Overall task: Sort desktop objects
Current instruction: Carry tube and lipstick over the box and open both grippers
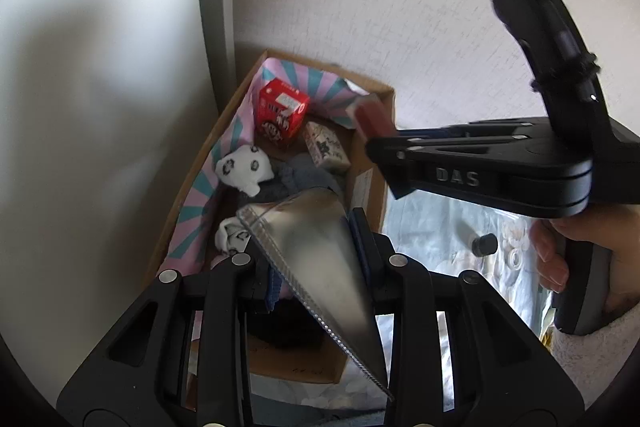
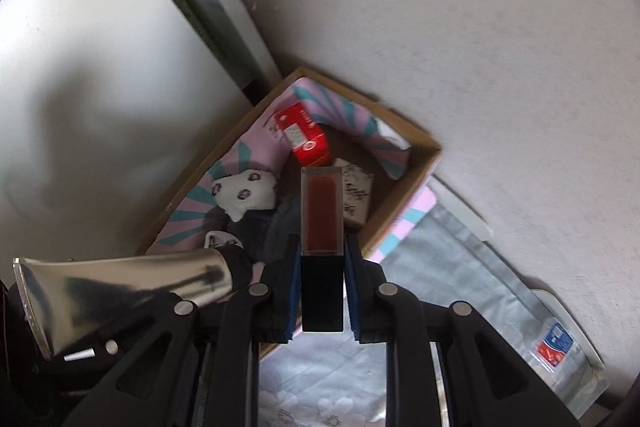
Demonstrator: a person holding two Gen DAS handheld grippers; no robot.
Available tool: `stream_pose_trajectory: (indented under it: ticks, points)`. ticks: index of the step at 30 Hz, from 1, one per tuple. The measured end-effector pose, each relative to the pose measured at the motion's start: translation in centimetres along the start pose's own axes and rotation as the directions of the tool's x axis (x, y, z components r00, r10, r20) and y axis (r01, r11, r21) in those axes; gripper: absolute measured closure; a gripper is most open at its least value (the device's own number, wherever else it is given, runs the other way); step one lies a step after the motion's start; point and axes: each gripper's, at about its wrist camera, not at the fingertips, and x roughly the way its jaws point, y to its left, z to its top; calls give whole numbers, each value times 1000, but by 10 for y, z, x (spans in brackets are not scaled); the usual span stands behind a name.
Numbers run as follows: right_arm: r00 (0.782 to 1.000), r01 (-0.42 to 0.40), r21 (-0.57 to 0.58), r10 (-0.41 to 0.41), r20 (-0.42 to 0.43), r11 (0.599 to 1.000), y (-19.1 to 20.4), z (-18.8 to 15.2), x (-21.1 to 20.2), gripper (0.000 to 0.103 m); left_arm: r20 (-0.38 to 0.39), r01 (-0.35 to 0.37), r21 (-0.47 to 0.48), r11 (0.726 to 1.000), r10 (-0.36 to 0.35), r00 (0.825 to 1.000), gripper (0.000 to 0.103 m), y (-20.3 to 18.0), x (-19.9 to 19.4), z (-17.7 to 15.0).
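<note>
Left gripper: pinched on a silver tube, which sticks out flat crimped end first over the near end of the cardboard box.
Right gripper: pressed together on a lip gloss, its black cap between the pads and its clear red-filled body pointing out over the box interior.
Right gripper seen from the left: it reaches in above the box's right wall, the red end of the gloss just past the rim.
Box landmark: it sits against the wall, lined with pink-and-teal striped paper.
Already in the box: a red carton at the far end, a small printed box beside it, a white patterned sock and dark cloth toward the middle.
Outside the box: a small black cap lies on the pale floral cloth to its right.
Progress: several items look sorted; by my reading both held items are over the box and not yet let go, and the cap remains.
</note>
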Motion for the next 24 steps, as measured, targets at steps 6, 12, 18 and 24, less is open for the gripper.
stream_pose_trajectory:
  ticks: [6, 12, 18, 24]
  points:
    - [999, -12, -22, 11, -45, 1000, 13, 7, 22, 85, -39, -12, -29, 1000, 11, 999, 76, 11, 9, -5]
    - [996, -19, -22, 17, -89, 1000, 21, 14, 38, 75, -136, -17, -46, 999, 11, 991, 39, 19, 20, -8]
    - [1000, 6, -22, -6, -1, 1000, 19, 18, 26, 6, -103, -49, -40, 998, 45, 994, 5, 24, 15, -14]
    - [998, 10, 17, -11, 54, 1000, 6, 14, 10, 1, -138, -129, -23, 991, 124, 983, 4, 31, 18, -15]
